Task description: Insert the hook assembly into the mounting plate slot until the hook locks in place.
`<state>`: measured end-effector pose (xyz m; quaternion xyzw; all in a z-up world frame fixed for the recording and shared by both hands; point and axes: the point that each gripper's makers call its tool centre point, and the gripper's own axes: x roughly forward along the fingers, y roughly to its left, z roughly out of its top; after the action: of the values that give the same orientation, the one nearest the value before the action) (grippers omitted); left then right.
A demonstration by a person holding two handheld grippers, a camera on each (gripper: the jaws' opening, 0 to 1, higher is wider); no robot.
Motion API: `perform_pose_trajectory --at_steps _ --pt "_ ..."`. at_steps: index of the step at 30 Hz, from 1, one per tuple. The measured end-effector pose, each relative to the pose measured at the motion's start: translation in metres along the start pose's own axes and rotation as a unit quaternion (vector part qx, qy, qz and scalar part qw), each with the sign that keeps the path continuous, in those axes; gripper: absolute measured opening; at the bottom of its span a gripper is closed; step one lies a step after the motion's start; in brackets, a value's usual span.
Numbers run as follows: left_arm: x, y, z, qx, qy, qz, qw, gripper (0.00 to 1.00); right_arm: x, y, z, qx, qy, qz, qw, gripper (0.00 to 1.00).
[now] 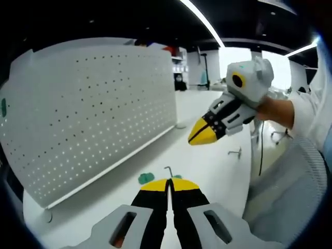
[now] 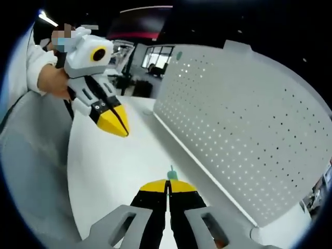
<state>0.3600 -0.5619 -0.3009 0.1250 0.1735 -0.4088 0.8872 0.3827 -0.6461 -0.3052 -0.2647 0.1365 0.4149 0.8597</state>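
Observation:
The white perforated mounting plate (image 1: 98,114) stands upright along the table; in the right gripper view the mounting plate (image 2: 244,124) fills the right side. My left gripper (image 1: 168,182) is shut. A thin metal hook (image 1: 168,170) shows just past its tips, with green pieces (image 1: 146,178) beside it on the table; I cannot tell whether the hook is pinched. My right gripper (image 2: 167,183) is shut too, with a small green-tipped piece (image 2: 171,173) right beyond its tips. The right gripper (image 1: 193,139) hovers over the table, and the left gripper (image 2: 123,130) hangs in the air opposite.
A second wire hook (image 1: 236,152) lies on the white table (image 1: 207,166) below the right gripper. A person's hand (image 1: 275,109) and white sleeve come in from the right. Past the table edge is grey floor (image 2: 36,171). Office furniture stands far behind.

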Motion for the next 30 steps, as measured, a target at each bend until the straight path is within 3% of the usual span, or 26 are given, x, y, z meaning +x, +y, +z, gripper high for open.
perform_pose_trajectory --at_steps 8,18,30 --pt "0.0 0.0 -0.001 0.001 -0.001 0.0 1.0 0.03 -0.006 -0.008 -0.006 0.009 0.003 -0.011 0.9999 0.0" --pt "-0.001 0.001 0.001 -0.001 -0.008 0.001 1.0 0.06 -0.013 -0.015 -0.016 0.022 0.011 -0.027 0.9993 0.09" --pt "-0.001 0.0 0.004 -0.003 -0.016 0.004 0.9999 0.19 -0.028 -0.024 -0.031 0.036 0.024 -0.043 0.9981 0.11"
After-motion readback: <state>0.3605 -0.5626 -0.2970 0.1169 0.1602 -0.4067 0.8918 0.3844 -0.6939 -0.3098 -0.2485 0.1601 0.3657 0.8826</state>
